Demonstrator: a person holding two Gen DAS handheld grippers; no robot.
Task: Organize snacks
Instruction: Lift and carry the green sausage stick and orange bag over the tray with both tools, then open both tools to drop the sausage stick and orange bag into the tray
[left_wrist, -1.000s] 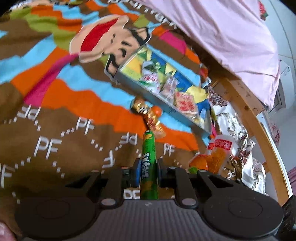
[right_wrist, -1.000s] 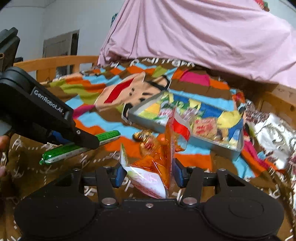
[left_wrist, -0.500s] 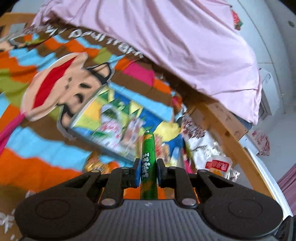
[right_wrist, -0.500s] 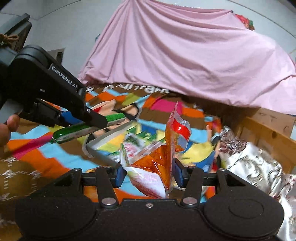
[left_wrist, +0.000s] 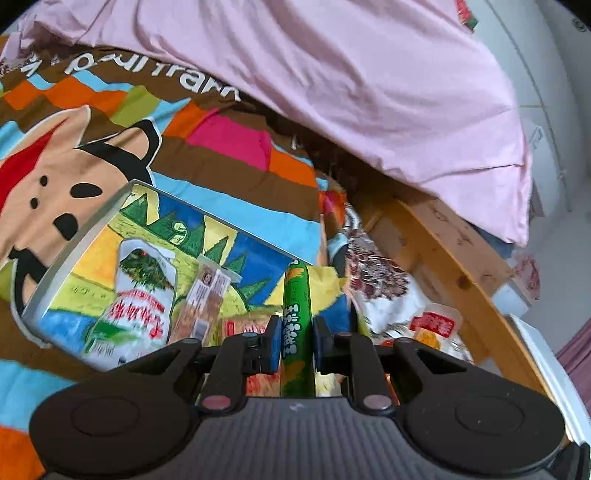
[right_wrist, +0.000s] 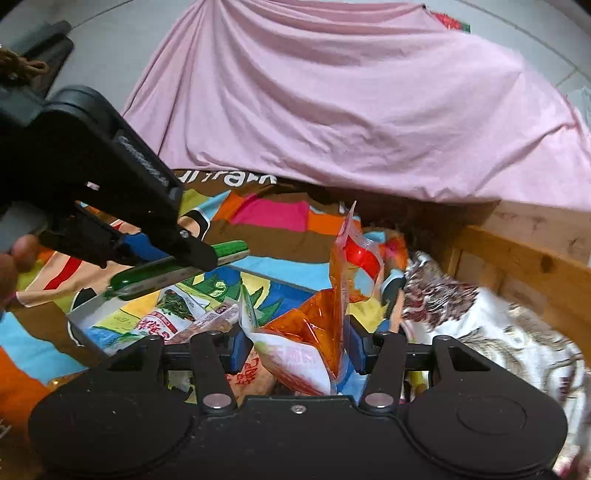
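Overhead, a green snack stick (left_wrist: 295, 317) is clamped between the closed jaws of the left gripper (left_wrist: 294, 341) above the tray (left_wrist: 79, 254) of packets on the bed. Likewise, an orange snack bag (right_wrist: 314, 332) is pinched by the right gripper (right_wrist: 295, 350) over that tray.

Snack packets (left_wrist: 142, 295) in tray (left_wrist: 74, 254) (on blanket (left_wrist: 229, 173))

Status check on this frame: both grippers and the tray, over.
Left gripper shut on green snack stick. Right gripper shut on orange packet. Both above tray, packets already inside. Nothing blocking.
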